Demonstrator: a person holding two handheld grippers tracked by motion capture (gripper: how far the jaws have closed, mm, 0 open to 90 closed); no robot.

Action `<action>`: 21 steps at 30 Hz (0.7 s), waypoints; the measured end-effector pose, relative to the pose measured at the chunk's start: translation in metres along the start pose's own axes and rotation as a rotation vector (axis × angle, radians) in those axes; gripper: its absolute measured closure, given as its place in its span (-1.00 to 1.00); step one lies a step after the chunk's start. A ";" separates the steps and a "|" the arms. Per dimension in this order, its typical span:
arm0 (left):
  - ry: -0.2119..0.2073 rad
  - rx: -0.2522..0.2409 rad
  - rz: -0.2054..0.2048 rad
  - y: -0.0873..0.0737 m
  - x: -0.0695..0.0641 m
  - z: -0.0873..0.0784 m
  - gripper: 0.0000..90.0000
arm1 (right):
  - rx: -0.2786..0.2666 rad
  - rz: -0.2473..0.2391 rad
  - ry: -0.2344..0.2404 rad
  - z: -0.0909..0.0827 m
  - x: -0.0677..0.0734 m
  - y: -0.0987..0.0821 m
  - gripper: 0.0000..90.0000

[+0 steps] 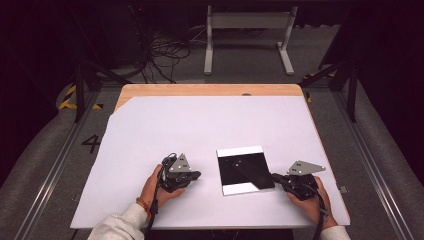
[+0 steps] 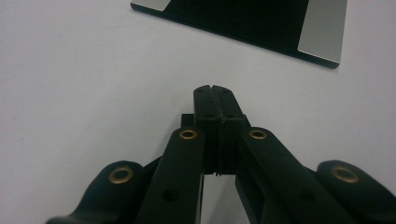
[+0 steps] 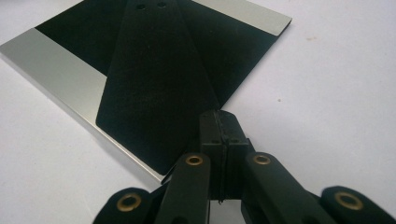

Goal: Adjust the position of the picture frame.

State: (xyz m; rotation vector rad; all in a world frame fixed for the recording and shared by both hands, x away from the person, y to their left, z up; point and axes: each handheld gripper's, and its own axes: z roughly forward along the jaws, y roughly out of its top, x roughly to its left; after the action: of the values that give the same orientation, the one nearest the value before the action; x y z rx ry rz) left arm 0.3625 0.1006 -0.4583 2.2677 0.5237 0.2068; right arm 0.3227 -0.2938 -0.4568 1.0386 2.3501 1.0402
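A square plate (image 1: 241, 151) with a black middle and silvery strips along two sides lies on the white sheet (image 1: 200, 125), between my two grippers. A flat black tapered piece (image 1: 252, 176) lies across it, with two small holes near its narrow end. My left gripper (image 1: 199, 175) rests shut on the sheet left of the plate (image 2: 322, 28), a short gap away, its jaws (image 2: 215, 88) pressed together on nothing. My right gripper (image 1: 274, 176) is shut too, and its tips (image 3: 218, 114) sit right at the plate's (image 3: 56, 70) near edge beside the black piece (image 3: 159, 84).
The white sheet covers most of a wooden table (image 1: 210, 90), whose far edge shows bare. Beyond it are floor cables (image 1: 165, 50) and a white metal stand (image 1: 247, 22). Dark posts flank the table. A person's hands and light sleeves come in at the bottom.
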 end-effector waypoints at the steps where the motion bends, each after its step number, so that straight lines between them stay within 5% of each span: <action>1: -0.001 0.002 0.004 0.001 0.000 0.001 0.99 | 0.001 -0.001 0.000 0.000 0.000 0.000 1.00; 21: -0.019 0.025 0.031 0.009 -0.004 0.013 0.98 | 0.003 -0.027 0.038 0.006 0.015 0.005 1.00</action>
State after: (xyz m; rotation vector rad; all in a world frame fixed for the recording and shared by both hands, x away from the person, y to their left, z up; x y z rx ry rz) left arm 0.3652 0.0850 -0.4603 2.3015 0.4840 0.1956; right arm 0.3186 -0.2774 -0.4573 0.9942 2.3900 1.0560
